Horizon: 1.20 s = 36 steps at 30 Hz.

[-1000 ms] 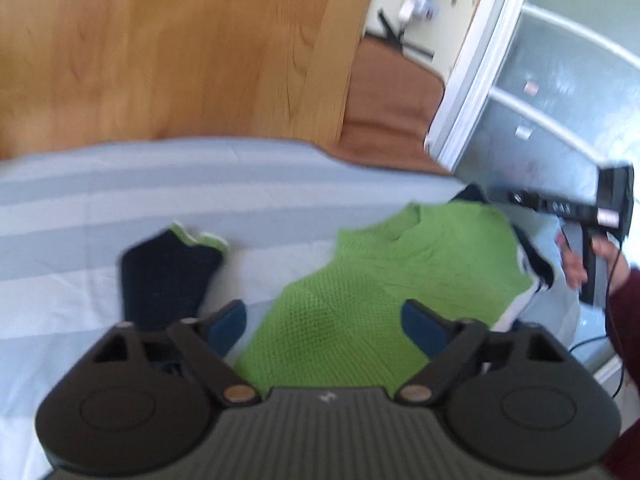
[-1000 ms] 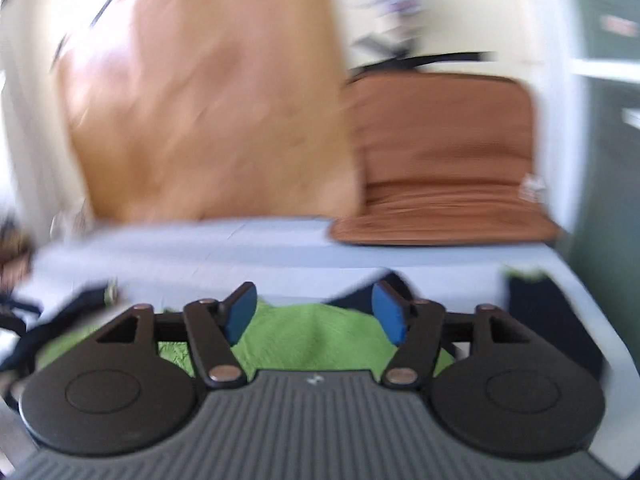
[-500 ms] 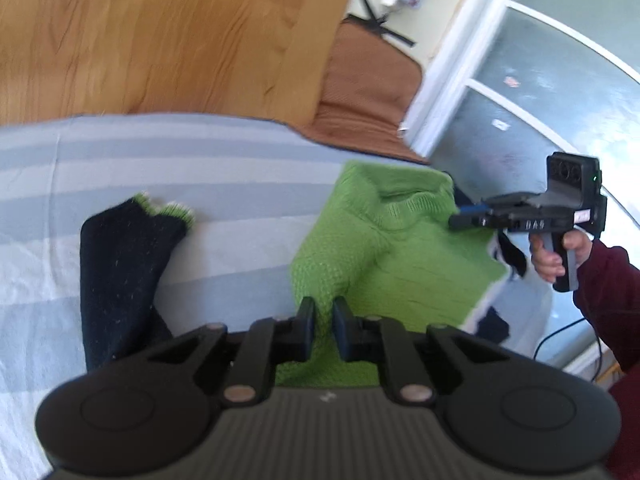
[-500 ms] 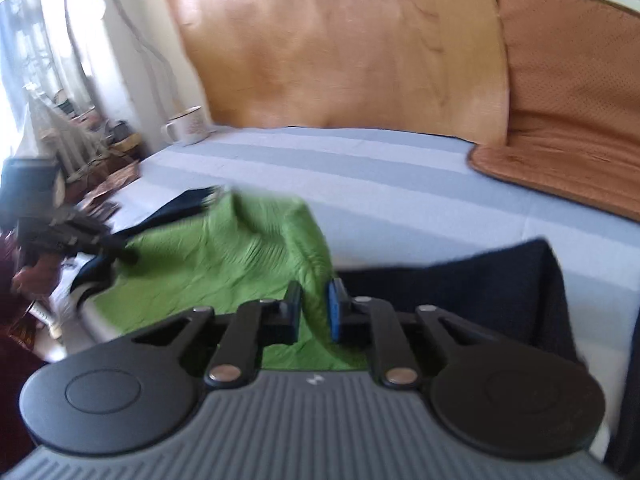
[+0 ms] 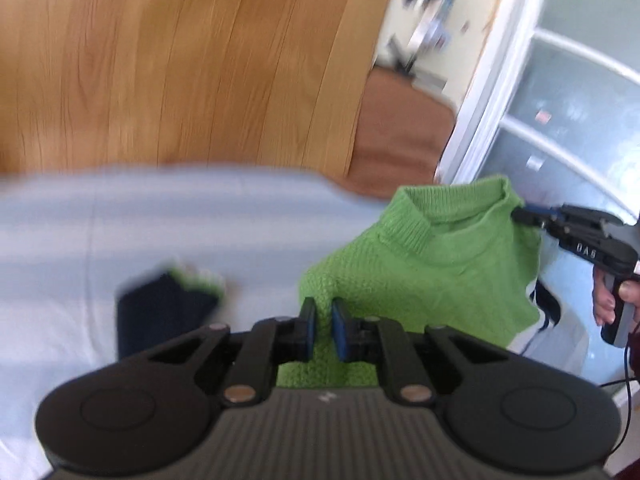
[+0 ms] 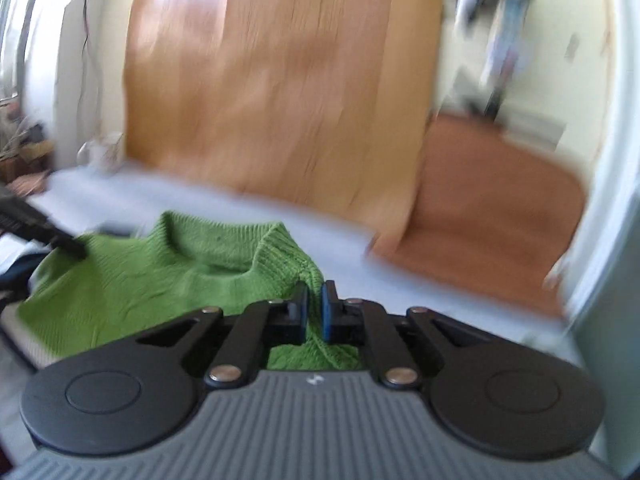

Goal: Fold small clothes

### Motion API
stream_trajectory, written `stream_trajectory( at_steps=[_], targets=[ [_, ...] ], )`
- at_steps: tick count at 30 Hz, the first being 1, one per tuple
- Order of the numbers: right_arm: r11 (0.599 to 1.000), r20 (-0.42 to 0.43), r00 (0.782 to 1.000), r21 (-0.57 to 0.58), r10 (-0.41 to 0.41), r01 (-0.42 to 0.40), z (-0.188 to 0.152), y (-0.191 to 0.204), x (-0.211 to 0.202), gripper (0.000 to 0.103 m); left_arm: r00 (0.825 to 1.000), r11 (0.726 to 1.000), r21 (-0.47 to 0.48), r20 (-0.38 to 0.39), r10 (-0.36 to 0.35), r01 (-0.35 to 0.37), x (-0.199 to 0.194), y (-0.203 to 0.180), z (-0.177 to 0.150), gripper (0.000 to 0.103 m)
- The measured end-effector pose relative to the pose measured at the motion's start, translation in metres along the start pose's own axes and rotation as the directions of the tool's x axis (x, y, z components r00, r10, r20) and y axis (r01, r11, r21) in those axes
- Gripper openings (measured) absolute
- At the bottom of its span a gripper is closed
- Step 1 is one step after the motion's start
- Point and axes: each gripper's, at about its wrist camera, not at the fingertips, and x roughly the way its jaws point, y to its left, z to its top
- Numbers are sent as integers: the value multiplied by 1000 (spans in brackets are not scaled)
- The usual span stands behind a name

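My wrist cameras look forward along my fingers, close over the bed [image 5: 120, 220]; both share the sweater [image 5: 448, 264] [image 6: 160, 280] and headboard [image 5: 180, 60] [image 6: 280, 80].

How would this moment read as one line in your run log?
left gripper: shut on green sweater | right gripper: closing on sweater shoulder

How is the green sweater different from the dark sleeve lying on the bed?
The green sweater is bright and lifted off the bed, pinched by both claws. The dark sleeve is navy with a green-and-white cuff, lies flat on the striped bedsheet, and no claw touches it. Both look knitted.
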Motion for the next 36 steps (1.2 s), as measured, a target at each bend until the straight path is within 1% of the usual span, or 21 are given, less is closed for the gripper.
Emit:
stream_trajectory(
  at_steps=[2,3,5,6,8,12,15,16,18,20,21,22,23,24,25,26,28,30,33,34,36],
  targets=[
    [998,119,992,-50,-42,48,19,4,-22,9,996,998,52,91,14,-19,-22,-15,7,9],
    [994,179,981,-73,-69,83,30,8,-33,9,990,997,72,137,20,-30,-34,-22,11,9],
    [983,286,952,-112,-107,144,48,11,-54,9,974,994,94,224,27,-49,-58,-35,19,9],
    [976,340,932,-126,-125,177,59,15,-64,9,963,993,104,267,32,-62,-69,-42,25,9],
    [966,421,896,-135,-143,218,78,15,-79,9,932,987,124,359,54,-105,-93,-56,36,9],
    [950,547,819,-128,-173,286,117,22,-103,9,854,975,120,510,100,-186,-140,-81,63,9],
    [941,622,763,-122,-174,315,148,25,-122,9,786,966,100,605,130,-237,-174,-98,80,9],
    [938,641,747,-121,-176,324,156,29,-128,9,756,961,89,638,146,-261,-187,-104,83,9],
    [939,675,719,-115,-165,324,176,32,-141,9,685,946,59,704,186,-318,-210,-117,91,9],
    [942,693,705,-113,-152,315,192,31,-149,9,610,927,27,760,224,-373,-232,-130,99,9],
    [945,696,703,-111,-146,306,201,29,-152,9,568,915,9,787,243,-403,-242,-136,103,9],
    [950,696,705,-111,-135,292,207,28,-151,9,534,904,-3,806,255,-427,-250,-141,106,9],
    [955,693,709,-106,-129,278,213,25,-150,9,503,895,-17,822,266,-446,-257,-145,111,9],
    [961,688,717,-104,-118,257,217,21,-146,9,487,890,-26,829,273,-455,-264,-147,113,9],
    [967,678,728,-97,-108,234,220,16,-140,9,480,887,-30,832,278,-461,-270,-146,118,9],
    [974,668,738,-92,-95,208,221,10,-133,9,484,885,-31,828,283,-465,-268,-142,124,9],
    [983,644,761,-78,-77,165,220,4,-115,9,502,878,-34,810,303,-477,-258,-135,131,9],
    [989,613,788,-68,-62,130,215,3,-92,9,534,871,-36,777,332,-489,-230,-115,136,9],
    [995,527,849,-64,-36,82,202,5,-37,10,598,858,-60,692,404,-511,-177,-82,131,9],
    [995,497,867,-60,-34,74,194,7,-14,10,615,848,-76,656,439,-524,-157,-67,131,9],
    [998,419,907,-36,-35,56,177,16,43,12,629,813,-106,579,519,-573,-109,-39,126,10]
  ],
)
